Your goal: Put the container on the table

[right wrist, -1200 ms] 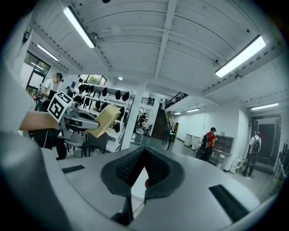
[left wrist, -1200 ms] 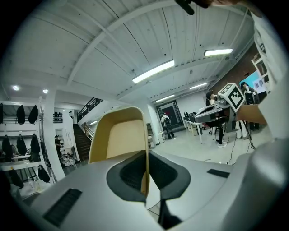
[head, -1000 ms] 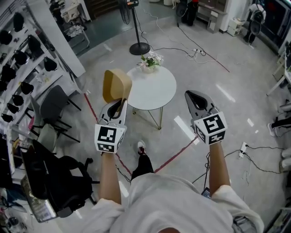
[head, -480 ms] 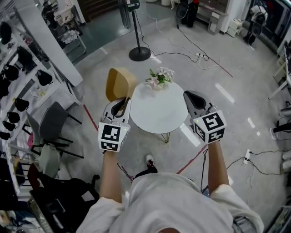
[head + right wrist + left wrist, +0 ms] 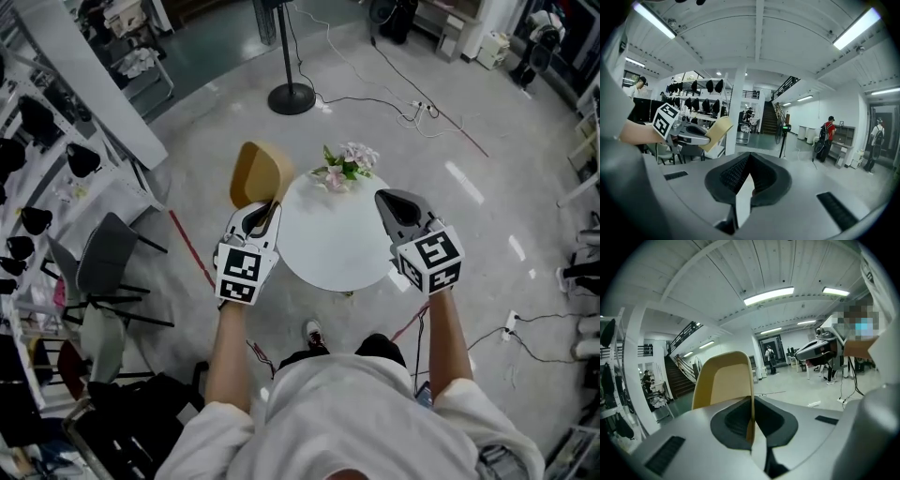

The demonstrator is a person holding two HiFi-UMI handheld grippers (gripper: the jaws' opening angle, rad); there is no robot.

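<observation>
A tan, scoop-shaped container (image 5: 260, 172) sticks up from my left gripper (image 5: 266, 210), whose jaws are shut on its lower edge. In the left gripper view the container (image 5: 723, 380) rises straight ahead of the left gripper (image 5: 751, 401), pinched between the pads. A round white table (image 5: 328, 246) lies below and between both grippers. The container hangs beside the table's left rim. My right gripper (image 5: 386, 197) hovers over the table's right edge, shut and holding nothing. From the right gripper (image 5: 750, 157) the container (image 5: 717, 131) appears at the left.
A small bunch of pink and white flowers (image 5: 345, 165) stands at the table's far edge. A stand with a round black base (image 5: 292, 97) is beyond it. A grey chair (image 5: 105, 264) and shelves with dark caps (image 5: 26, 122) line the left. Cables (image 5: 403, 105) cross the floor.
Both grippers have travelled forward to the table, which has come from ahead to right under them. The left gripper has kept its hold on the container.
</observation>
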